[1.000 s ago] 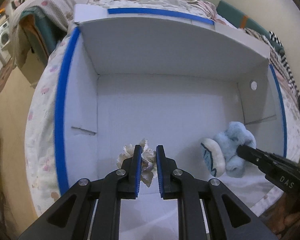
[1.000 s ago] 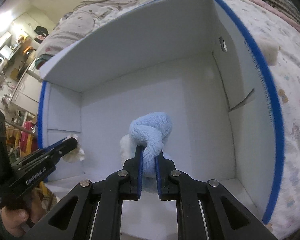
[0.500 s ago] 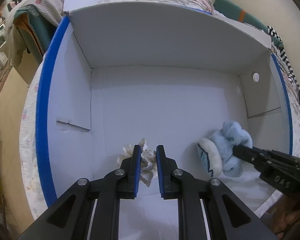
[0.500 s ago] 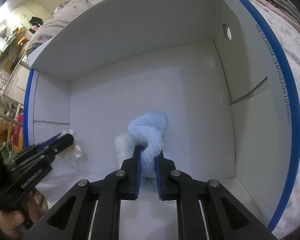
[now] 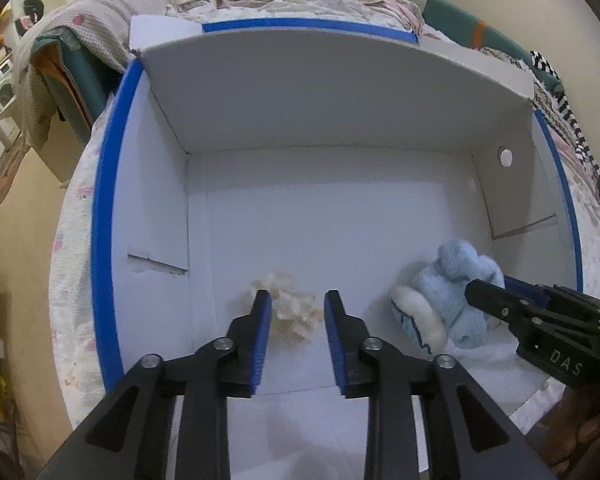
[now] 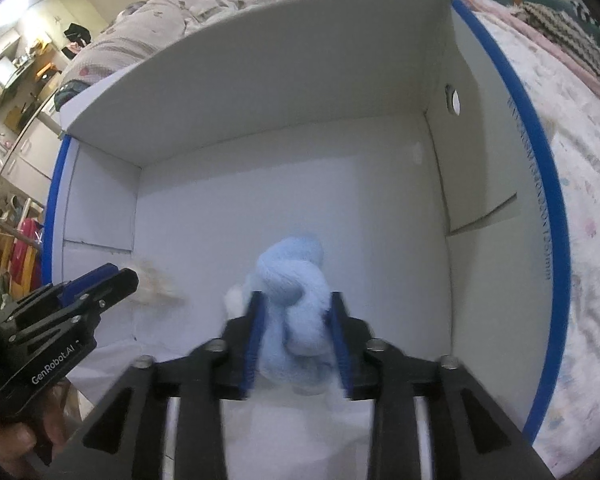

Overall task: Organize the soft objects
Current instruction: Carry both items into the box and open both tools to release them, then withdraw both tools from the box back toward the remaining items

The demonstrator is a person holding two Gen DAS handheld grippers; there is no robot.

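Release is the step in hand: the left gripper [image 5: 294,312] has just been opening, its jaws parted with the cream frilly fabric scrap [image 5: 288,312] loose between them on the floor of the white cardboard box with blue edging [image 5: 104,216]. The right gripper [image 6: 296,332] has likewise been opening, spread around the fluffy pale-blue plush toy [image 6: 294,304] beside it. Next, I judge, both should lift clear

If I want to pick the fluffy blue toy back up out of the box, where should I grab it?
Probably the rounded blue hump of the blue plush toy, from above: it sticks up highest and squashes easily. The white box walls block the sides.
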